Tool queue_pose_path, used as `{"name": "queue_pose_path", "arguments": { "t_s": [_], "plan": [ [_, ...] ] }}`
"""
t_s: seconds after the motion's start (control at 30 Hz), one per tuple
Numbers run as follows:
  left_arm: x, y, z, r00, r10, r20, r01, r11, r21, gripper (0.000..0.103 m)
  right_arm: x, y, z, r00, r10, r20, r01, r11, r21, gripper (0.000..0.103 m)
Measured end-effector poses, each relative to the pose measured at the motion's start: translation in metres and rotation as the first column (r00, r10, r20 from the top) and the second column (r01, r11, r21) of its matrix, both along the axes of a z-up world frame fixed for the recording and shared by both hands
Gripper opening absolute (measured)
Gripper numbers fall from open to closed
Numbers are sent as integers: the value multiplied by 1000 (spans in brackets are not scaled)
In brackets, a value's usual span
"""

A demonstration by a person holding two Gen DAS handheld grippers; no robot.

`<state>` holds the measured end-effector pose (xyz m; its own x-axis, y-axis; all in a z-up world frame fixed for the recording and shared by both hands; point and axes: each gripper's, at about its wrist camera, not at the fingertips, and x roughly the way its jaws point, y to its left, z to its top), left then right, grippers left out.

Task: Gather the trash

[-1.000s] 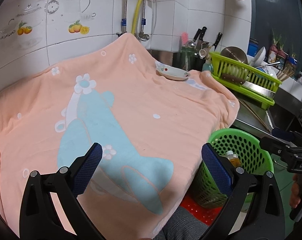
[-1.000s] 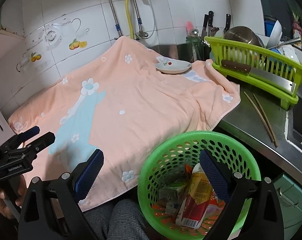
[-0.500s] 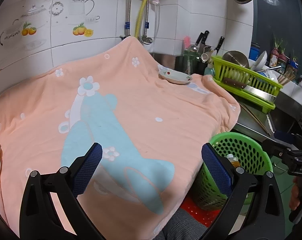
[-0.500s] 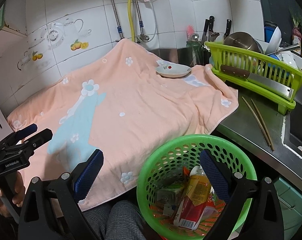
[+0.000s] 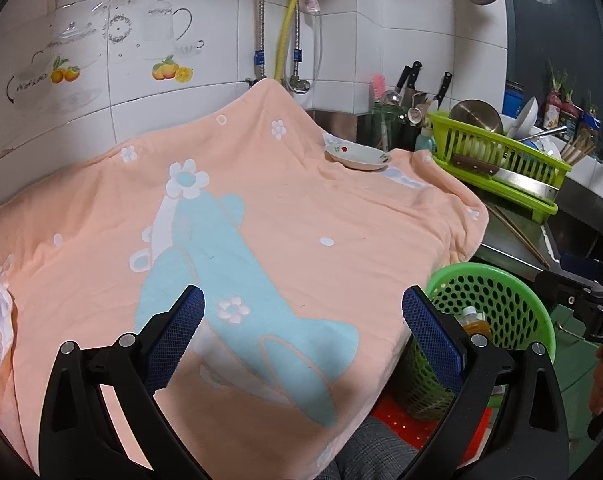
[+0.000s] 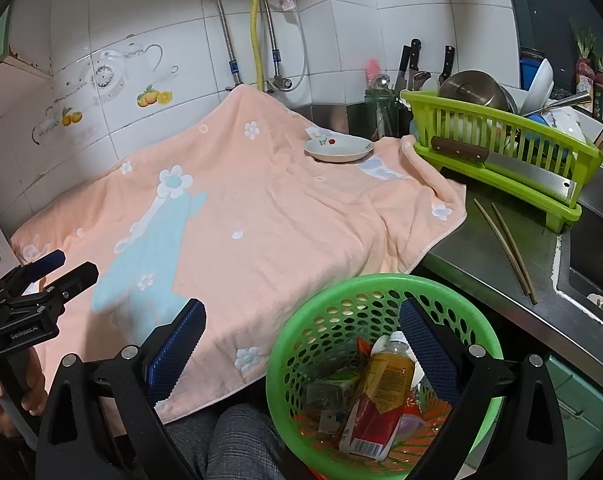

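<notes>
Your right gripper (image 6: 299, 340) hung wide open and empty over the green basket (image 6: 385, 292), trash (image 6: 375, 396) piled inside. Left gripper (image 5: 303, 332) gaped empty too, above the peach towel (image 5: 261, 208) covering the table.

A peach-orange towel (image 5: 285, 216) carries a pale blue cartoon figure, white flowers and small white rings. On its far right sits a white dish (image 5: 356, 156) with a small red and green motif. The waste basket (image 6: 329, 312) at near right is bright green with round holes; inside are an orange-labelled bottle (image 6: 389, 364) and a red and white carton (image 6: 371, 426). The dish rack (image 6: 501, 152) at far right is lime green. White wall tiles (image 5: 113, 60) show teapot outlines with orange fruit. Both claws have blue textured pads (image 5: 173, 336) on black frames.
</notes>
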<state>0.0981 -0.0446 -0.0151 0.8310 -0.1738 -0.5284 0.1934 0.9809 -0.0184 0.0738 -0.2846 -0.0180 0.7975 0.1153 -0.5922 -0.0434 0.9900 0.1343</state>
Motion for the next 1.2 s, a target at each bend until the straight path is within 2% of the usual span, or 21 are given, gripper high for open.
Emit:
{"name": "queue_pose_path", "arguments": {
  "t_s": [1.2],
  "plan": [
    [-4,4,-4,1000,12,-1,-12,1000,-4,98,3,1,-5,1000,10,-5,-10,1000,-26,95]
  ]
}}
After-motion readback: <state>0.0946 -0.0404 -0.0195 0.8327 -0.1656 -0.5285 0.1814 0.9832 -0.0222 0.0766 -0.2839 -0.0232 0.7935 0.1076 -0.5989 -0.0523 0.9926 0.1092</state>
